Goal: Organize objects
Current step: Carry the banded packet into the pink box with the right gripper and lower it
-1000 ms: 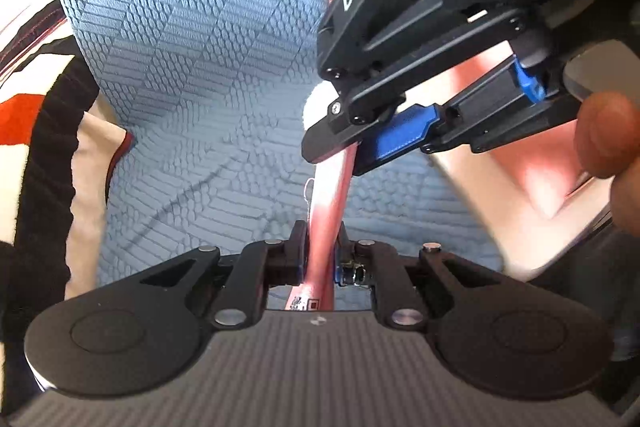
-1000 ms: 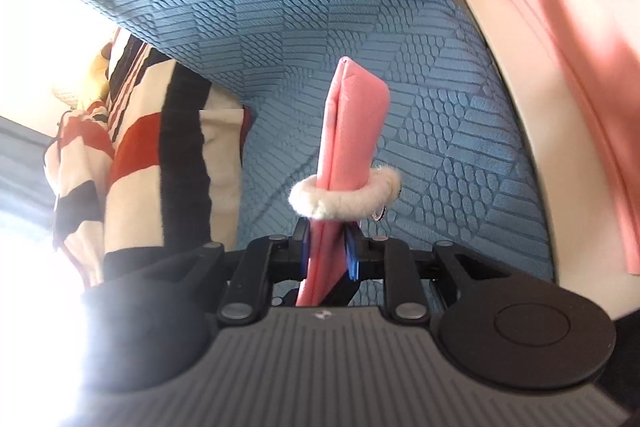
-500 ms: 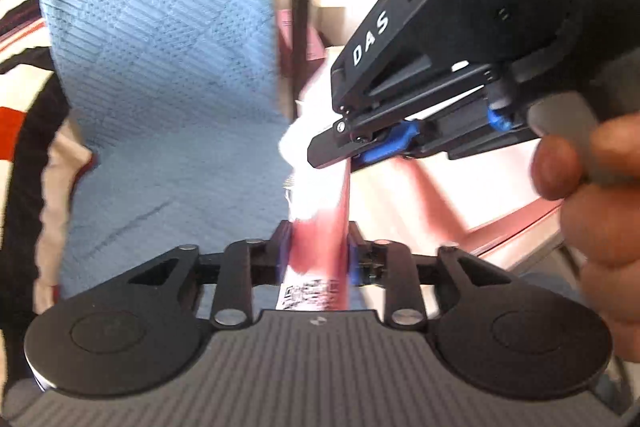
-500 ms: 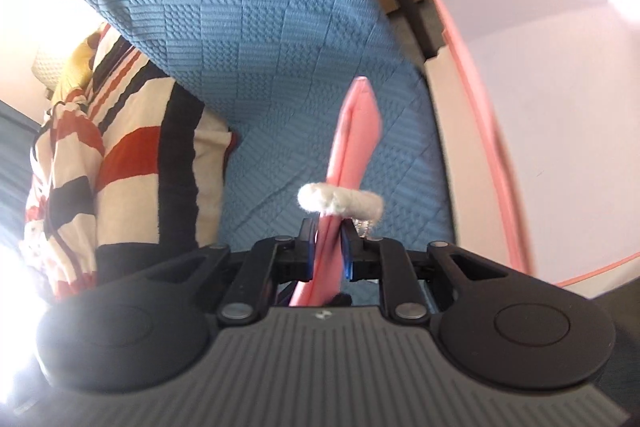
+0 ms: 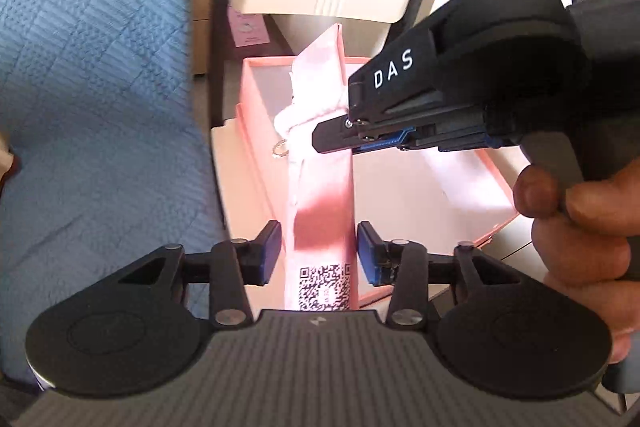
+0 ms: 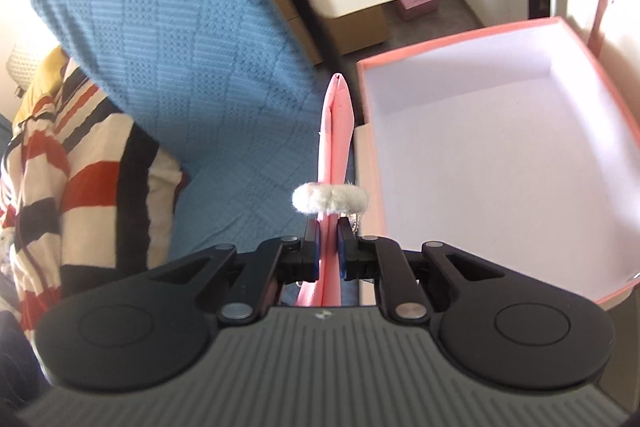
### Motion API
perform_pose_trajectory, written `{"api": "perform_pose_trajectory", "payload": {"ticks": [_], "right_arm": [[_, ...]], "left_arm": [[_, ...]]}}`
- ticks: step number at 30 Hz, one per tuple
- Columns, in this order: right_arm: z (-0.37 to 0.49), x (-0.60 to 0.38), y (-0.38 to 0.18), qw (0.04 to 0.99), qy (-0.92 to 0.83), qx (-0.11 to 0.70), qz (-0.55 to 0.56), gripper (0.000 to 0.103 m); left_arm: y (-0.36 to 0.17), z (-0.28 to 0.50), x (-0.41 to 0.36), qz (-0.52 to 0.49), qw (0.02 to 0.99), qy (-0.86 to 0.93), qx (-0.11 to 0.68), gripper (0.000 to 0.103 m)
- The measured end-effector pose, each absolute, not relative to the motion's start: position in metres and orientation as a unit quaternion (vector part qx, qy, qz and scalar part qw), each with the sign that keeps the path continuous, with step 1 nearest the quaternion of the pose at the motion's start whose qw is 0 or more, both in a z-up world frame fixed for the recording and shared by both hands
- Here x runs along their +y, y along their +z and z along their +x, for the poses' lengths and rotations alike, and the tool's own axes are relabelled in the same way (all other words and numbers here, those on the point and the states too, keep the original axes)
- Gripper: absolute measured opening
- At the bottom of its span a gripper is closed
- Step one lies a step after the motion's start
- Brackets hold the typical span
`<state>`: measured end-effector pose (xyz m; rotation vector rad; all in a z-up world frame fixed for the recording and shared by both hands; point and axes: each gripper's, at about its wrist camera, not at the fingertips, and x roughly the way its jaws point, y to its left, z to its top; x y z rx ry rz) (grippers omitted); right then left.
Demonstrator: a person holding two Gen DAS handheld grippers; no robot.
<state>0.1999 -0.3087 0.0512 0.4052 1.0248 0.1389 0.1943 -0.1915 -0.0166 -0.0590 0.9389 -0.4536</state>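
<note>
Since the earlier frame the left gripper point(image 5: 318, 253) has been opening off the pink pouch point(image 5: 322, 187), now pinched by the right gripper point(image 6: 329, 251) beside the open pink box point(image 6: 492, 163), probably its destination, which calls for swinging right and lowering.

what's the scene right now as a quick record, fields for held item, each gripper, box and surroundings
held item: flat pink packet with a fluffy white ring around it and a QR label at its near end
right gripper: shut on the pink packet, just below the ring
left gripper: jaws have just been opening; packet between them, pads clear of it
box: open pink box, white inside, nothing visible in it, beside the packet
surroundings: blue textured cover; striped cloth
</note>
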Motion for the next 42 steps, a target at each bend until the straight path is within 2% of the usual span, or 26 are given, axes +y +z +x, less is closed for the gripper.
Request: {"api": "perform_pose_trajectory", "payload": {"ticks": [8, 24, 33, 36, 38, 40, 42], "right_arm": [[0.225, -0.357, 0.038, 0.853, 0.042, 0.485, 0.187, 0.012], [0.261, -0.403, -0.049, 0.836, 0.007, 0.528, 0.150, 0.012], [0.271, -0.398, -0.087, 0.828, -0.001, 0.544, 0.139, 0.013], [0.271, -0.397, -0.088, 0.828, -0.002, 0.545, 0.133, 0.016], [0.272, -0.396, -0.085, 0.828, -0.005, 0.545, 0.130, 0.024], [0.272, -0.394, -0.079, 0.827, -0.002, 0.547, 0.127, 0.036], [0.268, -0.391, -0.069, 0.832, -0.005, 0.542, 0.121, 0.039]], "left_arm": [[-0.020, 0.236, -0.228, -0.010, 0.861, -0.224, 0.457, 0.056], [-0.084, 0.314, -0.243, -0.020, 0.841, -0.202, 0.502, 0.057], [-0.093, 0.334, -0.239, -0.024, 0.841, -0.198, 0.502, 0.058], [-0.089, 0.333, -0.236, -0.027, 0.843, -0.196, 0.500, 0.058], [-0.085, 0.330, -0.233, -0.028, 0.845, -0.196, 0.497, 0.058], [-0.079, 0.326, -0.229, -0.029, 0.848, -0.194, 0.493, 0.058], [-0.069, 0.320, -0.224, -0.030, 0.852, -0.194, 0.486, 0.058]]}}
